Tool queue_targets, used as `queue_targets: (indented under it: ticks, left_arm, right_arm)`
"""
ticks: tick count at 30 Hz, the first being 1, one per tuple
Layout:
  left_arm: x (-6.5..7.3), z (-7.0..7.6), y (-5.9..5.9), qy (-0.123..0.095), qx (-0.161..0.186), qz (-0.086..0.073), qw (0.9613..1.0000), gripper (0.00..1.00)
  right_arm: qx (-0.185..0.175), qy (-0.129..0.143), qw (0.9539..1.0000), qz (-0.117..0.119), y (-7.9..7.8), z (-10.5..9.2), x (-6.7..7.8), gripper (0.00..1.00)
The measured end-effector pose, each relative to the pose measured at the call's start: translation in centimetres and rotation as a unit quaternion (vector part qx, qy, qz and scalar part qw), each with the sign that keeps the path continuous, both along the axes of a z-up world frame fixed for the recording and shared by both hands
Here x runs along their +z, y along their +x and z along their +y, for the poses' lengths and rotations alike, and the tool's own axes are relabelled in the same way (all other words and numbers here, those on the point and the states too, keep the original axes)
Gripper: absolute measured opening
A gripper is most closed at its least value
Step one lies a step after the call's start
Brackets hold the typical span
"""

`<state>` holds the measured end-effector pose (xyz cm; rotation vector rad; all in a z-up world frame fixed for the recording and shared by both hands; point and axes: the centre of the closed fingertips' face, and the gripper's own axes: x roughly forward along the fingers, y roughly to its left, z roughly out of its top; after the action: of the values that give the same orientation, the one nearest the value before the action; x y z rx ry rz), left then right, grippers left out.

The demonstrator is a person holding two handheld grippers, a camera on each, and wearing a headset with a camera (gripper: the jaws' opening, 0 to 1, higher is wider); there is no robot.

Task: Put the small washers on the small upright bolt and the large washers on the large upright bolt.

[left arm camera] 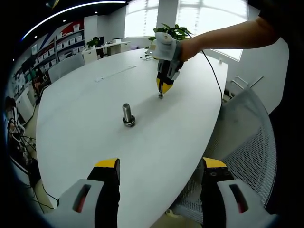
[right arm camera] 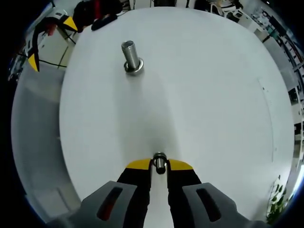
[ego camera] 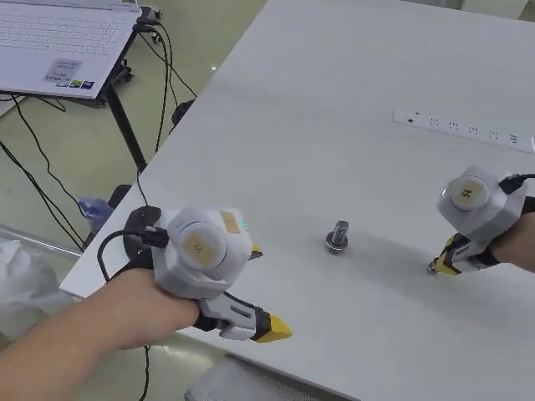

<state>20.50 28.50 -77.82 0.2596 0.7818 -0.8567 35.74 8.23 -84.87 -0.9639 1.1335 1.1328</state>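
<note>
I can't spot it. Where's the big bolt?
In the head view, the big bolt stands upright on the white table, between the open left gripper and the right gripper, which is closed around the small bolt.

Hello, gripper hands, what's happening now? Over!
Left gripper open, empty. Right gripper shut on small bolt. Large bolt upright mid-table. Nothing in the way.

**A:** Which bolt is standing mid-table?

**B:** The large bolt. It is grey steel, threaded and upright on the white table. A wider metal ring sits around its foot, but whether that is a washer or the bolt's own head cannot be told.

**A:** And the small one?

**B:** The small bolt stands well apart from it, also upright, pinched between the yellow tips of the right gripper.
</note>
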Motion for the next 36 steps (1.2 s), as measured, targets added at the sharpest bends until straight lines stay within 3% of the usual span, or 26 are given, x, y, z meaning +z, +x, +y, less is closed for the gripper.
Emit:
queue_targets:
  ticks: [17,36]
  left_arm:
    - [-0.3,0.1,0.0,-0.002,0.0,0.005,1.0,0.68]
    - [-0.4,0.1,0.4,-0.003,-0.001,0.008,1.0,0.67]
  right_arm:
    - [0.002,-0.012,0.9999,0.003,-0.1,-0.1,-1.2,0.13]
    - [0.001,-0.009,0.9999,0.009,0.1,0.1,-0.9,0.14]
